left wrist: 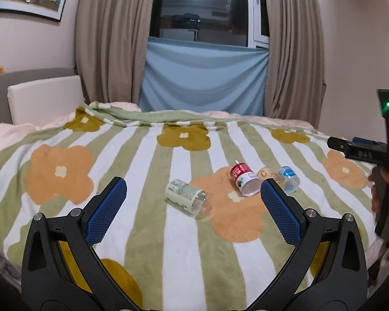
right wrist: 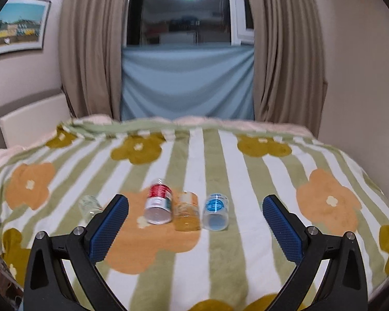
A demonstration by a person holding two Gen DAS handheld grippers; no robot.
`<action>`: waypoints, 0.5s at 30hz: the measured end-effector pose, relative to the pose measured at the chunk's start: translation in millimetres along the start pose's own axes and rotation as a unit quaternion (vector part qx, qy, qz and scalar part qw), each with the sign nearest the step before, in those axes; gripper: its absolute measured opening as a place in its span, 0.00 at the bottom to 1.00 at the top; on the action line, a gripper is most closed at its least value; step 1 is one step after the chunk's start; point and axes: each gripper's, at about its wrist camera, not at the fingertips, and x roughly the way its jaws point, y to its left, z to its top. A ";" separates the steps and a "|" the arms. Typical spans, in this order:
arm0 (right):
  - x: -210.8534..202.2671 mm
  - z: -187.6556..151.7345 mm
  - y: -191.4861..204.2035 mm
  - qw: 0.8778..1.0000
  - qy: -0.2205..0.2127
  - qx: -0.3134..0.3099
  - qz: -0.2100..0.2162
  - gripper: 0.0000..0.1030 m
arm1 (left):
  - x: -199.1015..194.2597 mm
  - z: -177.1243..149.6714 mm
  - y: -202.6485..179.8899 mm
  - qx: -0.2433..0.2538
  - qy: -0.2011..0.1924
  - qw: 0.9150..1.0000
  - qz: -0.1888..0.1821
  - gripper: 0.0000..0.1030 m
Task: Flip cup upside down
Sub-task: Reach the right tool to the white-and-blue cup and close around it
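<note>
Several clear plastic cups lie on their sides on the flowered blanket (left wrist: 147,233). A green-printed cup (left wrist: 186,198) lies apart at the left; it also shows in the right wrist view (right wrist: 90,206). A red-printed cup (left wrist: 243,178) (right wrist: 159,204), an orange-printed cup (left wrist: 268,175) (right wrist: 187,211) and a blue-printed cup (left wrist: 289,178) (right wrist: 215,212) lie side by side, mouths toward me. My left gripper (left wrist: 193,194) is open and empty, short of the green cup. My right gripper (right wrist: 195,207) is open and empty, short of the row of three. Its body shows in the left wrist view (left wrist: 370,150).
The blanket (right wrist: 233,246) covers a bed with a white headboard cushion (left wrist: 45,98) at the back left. Brown curtains (left wrist: 111,39) and a blue cloth (left wrist: 205,77) hang behind the bed. A wall is close on the right.
</note>
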 end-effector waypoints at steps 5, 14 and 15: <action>76.5 9.7 -31.9 0.996 0.087 0.006 0.017 1.00 | 36.0 0.1 -2.8 0.007 0.037 0.999 0.003 1.00; 213.3 -8.4 -67.2 0.973 0.229 0.029 0.020 0.98 | 97.8 -16.2 -11.3 0.022 0.103 0.994 0.003 1.00; 221.7 -11.8 -70.3 0.970 0.240 0.036 0.023 0.94 | 101.3 -18.1 -11.4 0.019 0.106 0.994 0.001 1.00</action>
